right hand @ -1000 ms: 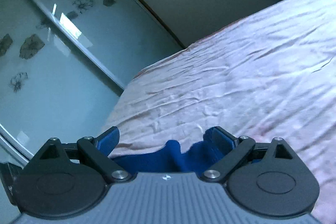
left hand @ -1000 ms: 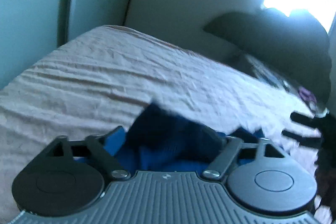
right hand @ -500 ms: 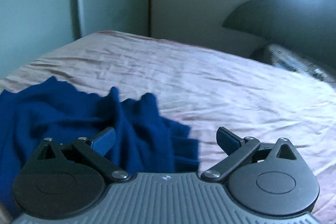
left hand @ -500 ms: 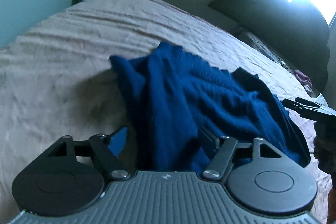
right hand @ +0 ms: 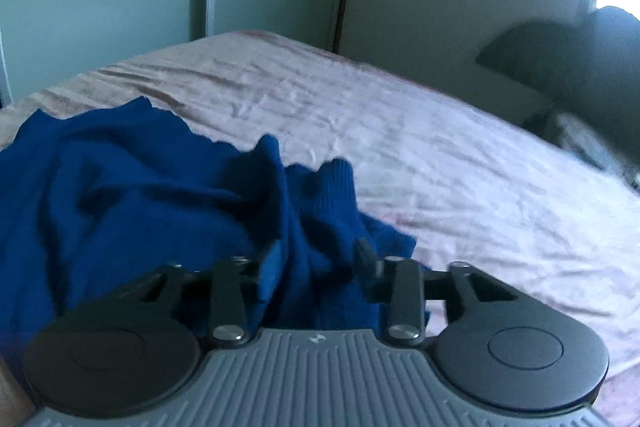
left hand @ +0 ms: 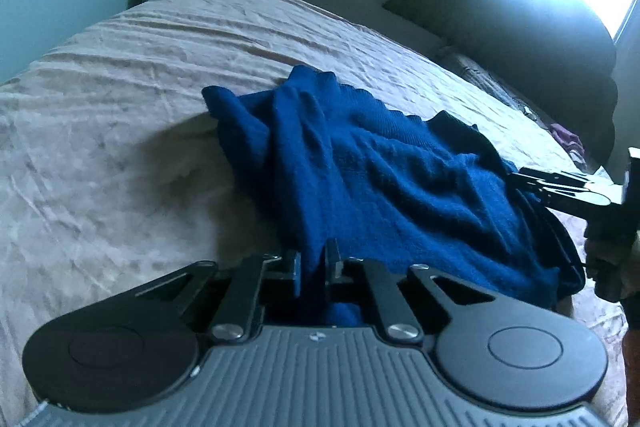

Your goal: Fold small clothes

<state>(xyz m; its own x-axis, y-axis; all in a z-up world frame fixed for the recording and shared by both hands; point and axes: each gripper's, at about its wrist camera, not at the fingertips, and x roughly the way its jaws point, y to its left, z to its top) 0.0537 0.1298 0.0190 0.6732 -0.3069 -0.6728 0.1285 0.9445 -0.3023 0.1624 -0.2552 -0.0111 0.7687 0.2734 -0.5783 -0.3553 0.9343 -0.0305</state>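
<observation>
The crumpled blue knitted sweater [left hand: 360, 167] runs toward one o'clock from the left gripper [left hand: 314, 261], whose jaws have just closed, pinching its near edge; the right gripper [right hand: 316, 259] has been closing, and its half-closed jaws clasp a fold.

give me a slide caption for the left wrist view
Left gripper pinches a fold of the crumpled blue sweater on the beige bedsheet.

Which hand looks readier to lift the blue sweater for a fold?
Probably the left. The left gripper has just closed on the blue sweater; the right gripper has been closing, with cloth between wider jaws.
</observation>
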